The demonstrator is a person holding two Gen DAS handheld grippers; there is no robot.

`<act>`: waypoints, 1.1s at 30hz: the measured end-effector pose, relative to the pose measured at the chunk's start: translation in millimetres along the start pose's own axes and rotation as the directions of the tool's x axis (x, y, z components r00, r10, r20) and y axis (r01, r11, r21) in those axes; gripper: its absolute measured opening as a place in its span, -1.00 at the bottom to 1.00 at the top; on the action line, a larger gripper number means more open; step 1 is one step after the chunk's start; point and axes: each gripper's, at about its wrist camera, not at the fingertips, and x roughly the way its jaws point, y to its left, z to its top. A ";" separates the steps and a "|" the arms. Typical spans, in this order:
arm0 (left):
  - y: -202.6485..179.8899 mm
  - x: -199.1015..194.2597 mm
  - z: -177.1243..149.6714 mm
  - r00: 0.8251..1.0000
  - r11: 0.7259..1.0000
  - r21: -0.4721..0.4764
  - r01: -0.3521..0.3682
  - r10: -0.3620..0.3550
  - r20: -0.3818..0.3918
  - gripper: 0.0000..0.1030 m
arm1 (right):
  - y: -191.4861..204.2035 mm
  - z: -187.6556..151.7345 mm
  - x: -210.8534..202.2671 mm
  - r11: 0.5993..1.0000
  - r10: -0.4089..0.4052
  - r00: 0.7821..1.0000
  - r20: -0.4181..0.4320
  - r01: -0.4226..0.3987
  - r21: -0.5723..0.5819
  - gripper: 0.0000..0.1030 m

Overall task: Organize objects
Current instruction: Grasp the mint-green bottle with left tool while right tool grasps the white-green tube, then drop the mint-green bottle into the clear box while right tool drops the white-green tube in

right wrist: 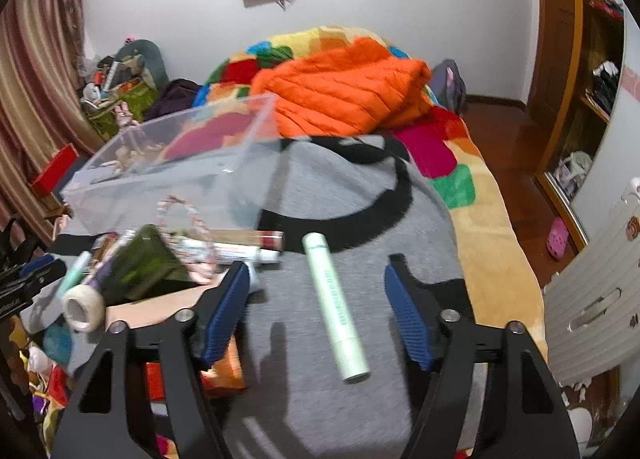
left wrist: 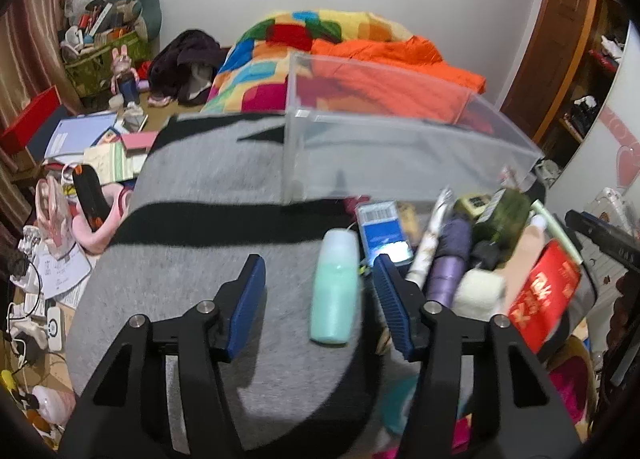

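Left gripper (left wrist: 320, 291) is low over the grey cloth (left wrist: 200, 199), jaws spread wide, and the mint bottle (left wrist: 335, 287) lies flat between the blue pads (left wrist: 249, 299), closer to the right-hand one, with clear gaps on both sides, so nothing is pinched. It points straight at the clear box (left wrist: 400, 147), which sits on the cloth just beyond the bottle. To the right of this gripper is the heap: a blue carton (left wrist: 384, 231), a purple tube (left wrist: 450, 263), a dark green jar (left wrist: 504, 215) and a red box (left wrist: 544, 291), all packed together. Over to the right gripper (right wrist: 316, 307): also low over the cloth, also jaws wide apart, and a pale green tube (right wrist: 334, 303) lies lengthwise between the fingers, nearer the middle, touching neither pad (right wrist: 408, 315). Its far end points toward the black band on the cloth. From here the clear box stands up and to the left, open side up, with the heap in front of it, including a tape roll (right wrist: 82, 309) beside the left finger. An orange quilt (right wrist: 340, 95) sits on the bed behind.
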 end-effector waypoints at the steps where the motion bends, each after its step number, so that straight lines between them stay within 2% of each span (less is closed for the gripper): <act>1: 1.8 3.7 -0.2 1.000 1.000 -0.001 0.000 0.000 -0.008 0.01 | -2.3 0.2 4.0 1.000 -0.003 1.000 -0.011 0.003 0.003 0.13; 3: 4.1 11.7 -2.6 1.000 1.000 0.002 0.003 -0.003 -0.031 -0.04 | -5.8 -0.4 14.1 1.000 -0.011 0.999 -0.038 0.011 0.002 -0.01; 5: 3.0 13.2 -3.4 1.000 1.000 0.020 -0.010 0.011 -0.014 -0.06 | -7.3 -2.5 23.4 1.000 -0.015 0.998 -0.059 0.015 -0.004 -0.12; 6: 2.0 14.6 -3.3 1.000 0.999 0.032 -0.016 0.016 -0.011 -0.09 | -7.1 -4.3 28.1 1.000 -0.021 0.997 -0.069 0.021 -0.008 -0.26; 9: 1.0 19.3 -1.8 1.000 0.998 0.052 -0.023 0.024 -0.001 -0.31 | -6.4 -8.1 35.9 0.999 -0.039 0.997 -0.072 0.038 -0.020 -0.52; 11: 1.0 19.6 -0.7 1.000 0.998 0.062 -0.026 0.026 0.002 -0.53 | -5.9 -8.1 35.6 0.999 -0.033 0.997 -0.068 0.032 -0.025 -0.68; 12: 0.6 18.9 -0.6 1.000 0.998 0.065 -0.028 0.028 0.003 -0.53 | -5.8 -7.5 35.9 0.999 -0.031 0.997 -0.066 0.030 -0.022 -0.73; 19: 7.1 5.4 0.8 1.000 0.999 0.038 0.001 -0.002 0.021 -0.53 | -7.3 -4.3 22.6 1.000 -0.015 0.999 -0.038 0.015 0.003 -0.73; 23: 8.9 -13.4 10.2 0.998 0.999 0.033 0.018 -0.020 0.065 -0.53 | -4.3 6.3 5.6 1.000 0.012 1.000 0.003 -0.012 0.014 -0.73; 29: 7.8 -38.1 41.6 0.988 0.998 0.038 0.059 -0.064 0.142 -0.53 | 8.4 33.0 -13.9 0.998 0.059 0.995 0.074 -0.059 -0.007 -0.73; 33: 2.6 -41.8 64.4 0.982 0.995 0.045 0.094 -0.100 0.162 -0.53 | 22.4 54.9 -17.7 0.995 0.091 0.990 0.109 -0.087 -0.040 -0.73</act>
